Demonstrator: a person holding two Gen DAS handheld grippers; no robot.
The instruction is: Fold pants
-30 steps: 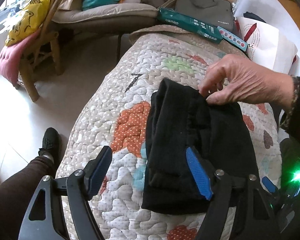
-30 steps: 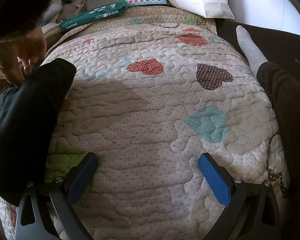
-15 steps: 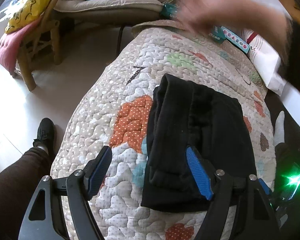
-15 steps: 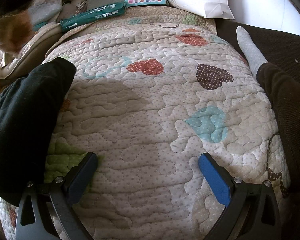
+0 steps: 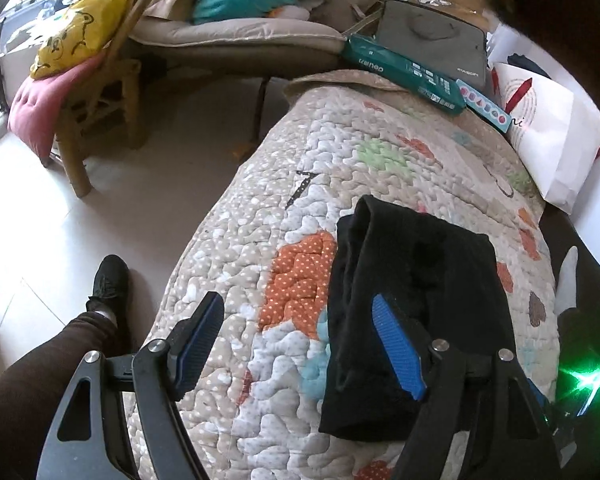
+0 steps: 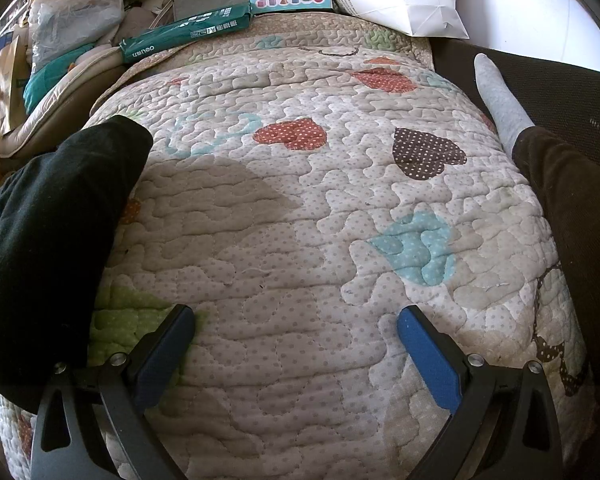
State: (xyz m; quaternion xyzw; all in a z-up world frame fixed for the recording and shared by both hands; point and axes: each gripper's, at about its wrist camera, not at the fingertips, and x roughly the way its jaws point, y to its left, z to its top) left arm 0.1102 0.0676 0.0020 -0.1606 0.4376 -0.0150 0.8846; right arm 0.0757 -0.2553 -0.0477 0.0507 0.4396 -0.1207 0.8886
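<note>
With both grippers, left (image 5: pixel 298 344) and right (image 6: pixel 296 354), spread wide and empty, the folded black pants (image 5: pixel 416 312) could slump open on the soft quilt (image 6: pixel 300 208)

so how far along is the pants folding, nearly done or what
Looks nearly done. The black pants already lie in a compact, layered rectangle on the quilt. Nothing is in hand: the left tongs are open over the bundle's edge, and the right tongs are open above bare quilt beside it. What may be left is a final tidy or moving the bundle aside.
</note>
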